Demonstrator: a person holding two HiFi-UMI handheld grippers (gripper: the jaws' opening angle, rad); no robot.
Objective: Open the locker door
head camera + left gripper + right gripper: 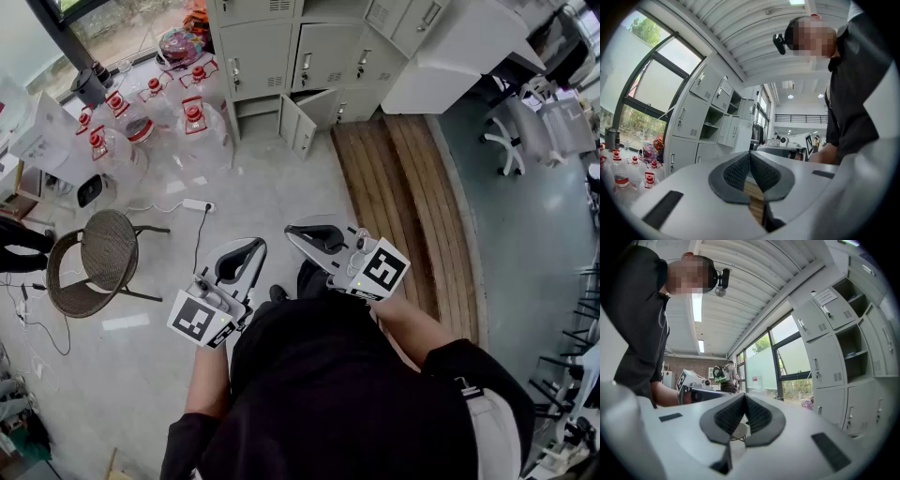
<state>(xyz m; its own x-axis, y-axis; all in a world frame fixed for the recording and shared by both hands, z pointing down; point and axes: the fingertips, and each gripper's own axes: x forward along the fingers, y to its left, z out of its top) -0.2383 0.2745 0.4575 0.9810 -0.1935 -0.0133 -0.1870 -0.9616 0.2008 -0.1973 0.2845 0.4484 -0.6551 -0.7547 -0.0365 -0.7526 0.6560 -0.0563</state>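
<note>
Two grippers, both level in front of the person's black shirt [328, 394]. Left gripper [251, 247] jaws are together, pads touching, nothing between them in the left gripper view [750, 155]; only floor planks show through the gap below. Right gripper [296, 231] is the same: pads pressed shut and empty [744, 397]. Grey lockers [281, 52] stand at the far wall, well apart from both grippers, with their upper rows cut off by the head view's top edge. One bottom-row locker door [298, 124] hangs ajar; the doors beside it look closed, and the handles are too small to read. Some upper compartments stand open in the left gripper view [710, 124]. Wicker chair [94, 262] sits at left, clear water jugs [187, 122] with red caps by the window, and wooden planks [403, 197] run along the floor on the right. Torso hides the floor right under the grippers.
</note>
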